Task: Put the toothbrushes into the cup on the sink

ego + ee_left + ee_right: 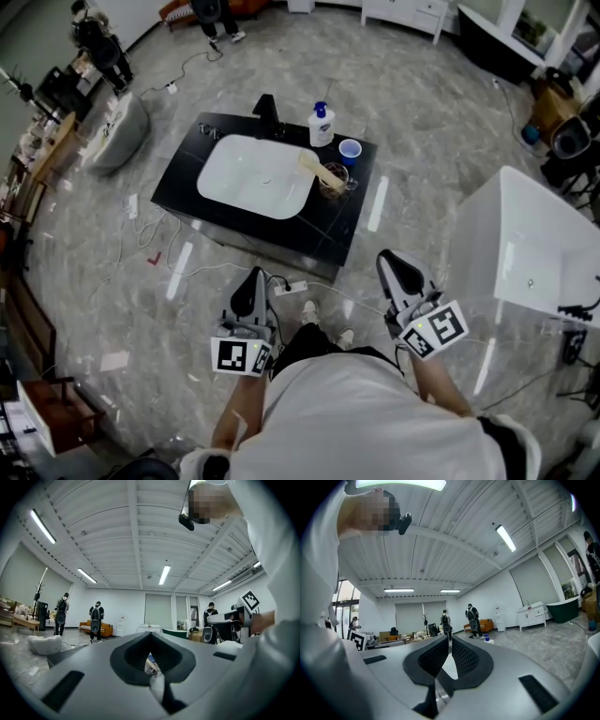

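Observation:
In the head view a black counter (192,161) carries a white sink basin (255,175). At the basin's right edge stands a clear cup (336,182) with light wooden toothbrushes (317,169) leaning in it. A small blue cup (350,150) sits just behind. Both grippers are held close to the person's body, well short of the counter. My left gripper (249,285) (151,638) is shut with nothing held. My right gripper (396,266) (449,641) is also shut and empty. Both gripper views look up across the room at the ceiling.
A dark faucet (267,115) and a white soap bottle (322,125) stand at the counter's back. A white bathtub (525,246) is at the right. A power strip (291,287) and cables lie on the marble floor before the counter. People stand far back.

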